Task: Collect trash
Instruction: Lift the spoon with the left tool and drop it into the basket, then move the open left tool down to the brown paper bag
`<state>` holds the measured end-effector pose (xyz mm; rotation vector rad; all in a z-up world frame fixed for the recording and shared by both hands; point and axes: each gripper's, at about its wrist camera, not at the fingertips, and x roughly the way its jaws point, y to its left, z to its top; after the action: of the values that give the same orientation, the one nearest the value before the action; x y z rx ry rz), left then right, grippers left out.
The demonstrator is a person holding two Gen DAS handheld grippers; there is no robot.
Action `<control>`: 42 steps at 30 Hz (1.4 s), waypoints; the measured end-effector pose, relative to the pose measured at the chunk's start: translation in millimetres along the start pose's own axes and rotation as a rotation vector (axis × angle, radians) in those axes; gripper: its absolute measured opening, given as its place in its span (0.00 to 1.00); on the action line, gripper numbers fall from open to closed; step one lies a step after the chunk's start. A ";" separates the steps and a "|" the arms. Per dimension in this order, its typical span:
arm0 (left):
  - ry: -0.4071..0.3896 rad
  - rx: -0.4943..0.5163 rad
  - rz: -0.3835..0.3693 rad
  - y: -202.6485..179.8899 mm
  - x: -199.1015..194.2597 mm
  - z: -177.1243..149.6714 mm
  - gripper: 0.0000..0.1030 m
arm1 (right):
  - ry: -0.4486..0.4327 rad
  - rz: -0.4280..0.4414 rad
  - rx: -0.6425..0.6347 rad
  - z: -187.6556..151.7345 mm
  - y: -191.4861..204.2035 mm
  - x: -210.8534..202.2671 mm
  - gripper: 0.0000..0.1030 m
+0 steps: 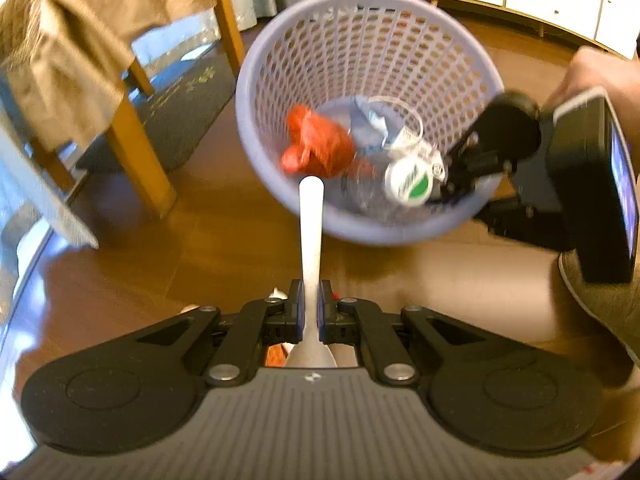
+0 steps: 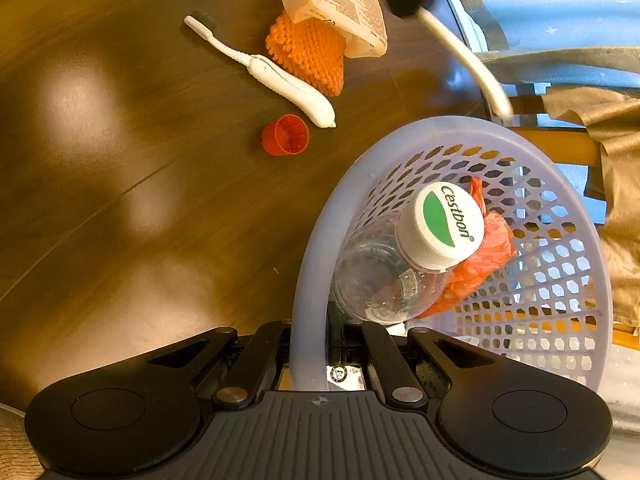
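**Lavender basket tipped, spoon held over its mouth**

Lavender plastic forms the mesh basket (image 1: 362, 32), which the right gripper (image 2: 310, 344) clamps by its rim, tilting it above the brown wood floor (image 2: 120, 200). Inside lie a clear bottle (image 2: 384, 280) with a white and green cap (image 2: 442, 226), a crumpled red bag (image 1: 318, 144) and some pale wrappers. The left gripper (image 1: 310, 312) is closed tight on a white plastic spoon (image 1: 311, 236), whose handle points toward the basket opening. On the floor beside the basket rest a white toothbrush (image 2: 276, 74), a small red cup (image 2: 286, 135), an orange knitted pad (image 2: 310, 54) and a paper packet (image 2: 340, 4) lying partly on it.
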<state>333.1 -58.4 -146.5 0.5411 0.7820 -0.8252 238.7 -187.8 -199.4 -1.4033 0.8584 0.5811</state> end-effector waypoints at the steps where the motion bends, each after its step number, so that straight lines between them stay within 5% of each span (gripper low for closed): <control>1: -0.005 0.006 -0.002 0.3 -0.5 5.8 0.04 | 0.000 0.000 0.001 0.4 -0.3 -0.2 0.00; 24: -0.102 0.124 -0.095 -14.1 39.7 125.2 0.04 | -0.022 0.007 0.026 -0.6 -2.5 -8.3 0.00; 26: -0.126 0.098 -0.101 -12.6 43.1 131.0 0.11 | -0.022 0.008 0.030 -0.4 -3.0 -8.3 0.00; 42: -0.088 -0.057 0.033 34.3 23.6 84.8 0.13 | -0.024 0.010 0.034 -0.7 -4.0 -8.1 0.00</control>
<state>404.6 -107.7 -109.4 0.4629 0.7119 -0.7891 237.1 -187.8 -190.5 -1.3599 0.8524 0.5873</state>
